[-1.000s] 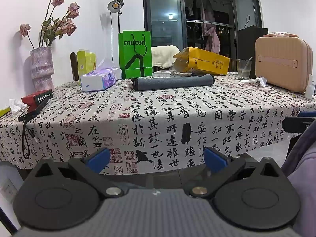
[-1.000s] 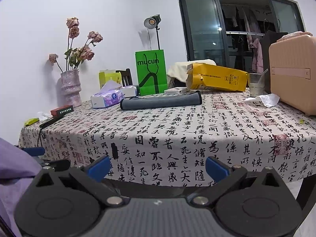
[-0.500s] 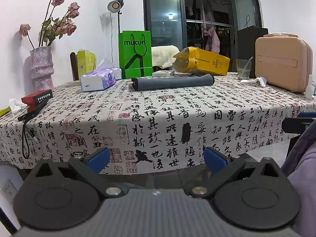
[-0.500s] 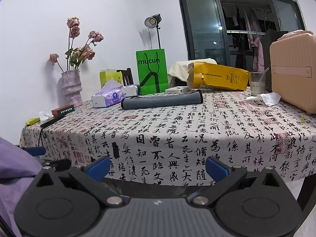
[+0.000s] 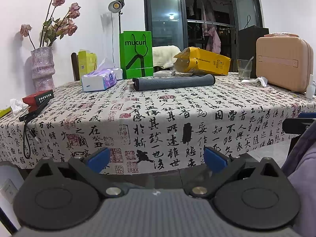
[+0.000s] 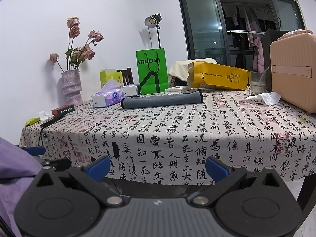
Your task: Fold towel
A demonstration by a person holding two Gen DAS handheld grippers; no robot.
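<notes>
**Towel's at the far side, both grippers parked at the near edge**

The grey towel (image 5: 173, 82) is folded into a long, narrow strip and lies flat on the far part of the worktop (image 5: 177, 118), which is covered in a calligraphy-print cloth. It sits just in front of the green shopping bag (image 5: 136, 54), with the tissue pack (image 5: 98, 81) off to its left and the yellow bag (image 5: 203, 63) behind its right end. From the right wrist camera the towel (image 6: 162, 99) looks the same, stretched sideways across the view.

The left hand-held gripper (image 5: 157, 157) hangs low at the near edge of the worktop, about level with the hanging cloth. Its blue fingertips (image 5: 98, 157) are spread wide with nothing between them. The right hand-held gripper (image 6: 157, 166) is in much the same spot, also wide apart and holding nothing, fingertips (image 6: 215, 167) in front of the cloth's drop.

So the towel is well apart from both, straight ahead and higher in both views, across most of the worktop. A beige case (image 5: 284, 67) stands at the right side, a vase with dried roses (image 5: 42, 69) at the left.
</notes>
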